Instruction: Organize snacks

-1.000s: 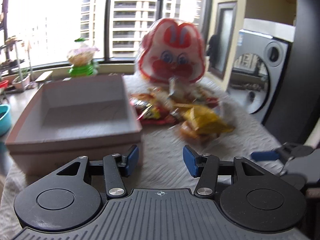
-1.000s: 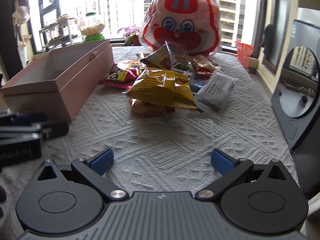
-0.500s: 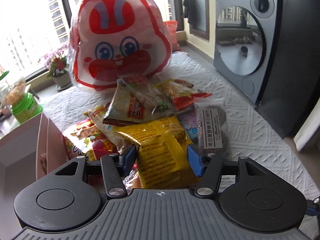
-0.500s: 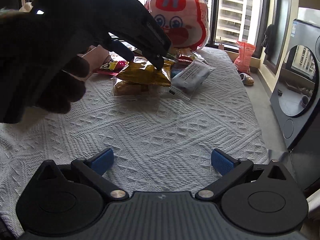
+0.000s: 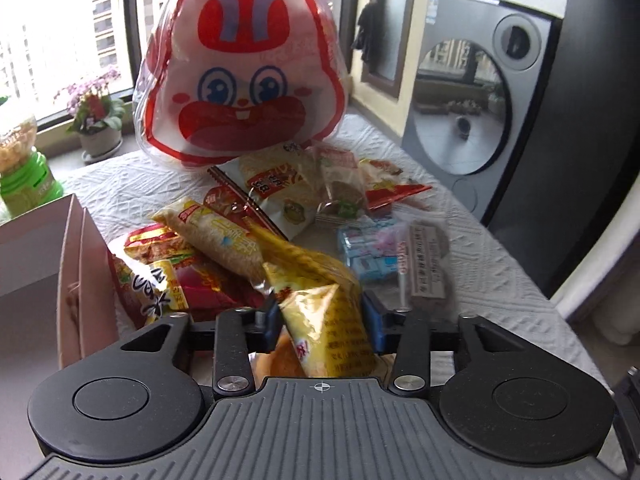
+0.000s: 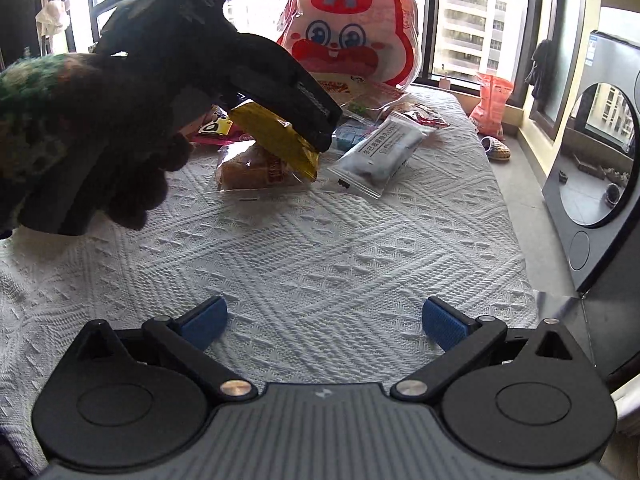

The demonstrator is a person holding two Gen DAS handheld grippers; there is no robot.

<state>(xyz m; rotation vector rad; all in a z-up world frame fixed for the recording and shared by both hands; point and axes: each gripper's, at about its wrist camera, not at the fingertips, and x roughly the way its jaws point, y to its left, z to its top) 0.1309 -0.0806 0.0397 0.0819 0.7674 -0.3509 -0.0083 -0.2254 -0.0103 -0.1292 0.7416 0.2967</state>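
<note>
The left tool (image 5: pixel 322 316) clenches the yellow snack packet (image 5: pixel 328 320) by its near end, lifted over the pile mid-surface; it is light, crinkly, slippery. The right tool (image 6: pixel 322 316) is released.

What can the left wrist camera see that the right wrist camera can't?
Only the left wrist view shows the pink box, the green jar and the potted flowers.

Only the right wrist view shows the gloved hand holding the left gripper, the slipper and the open right gripper.

Both show the bunny bag, the yellow snack packet being gripped, and the white tablecloth.
</note>
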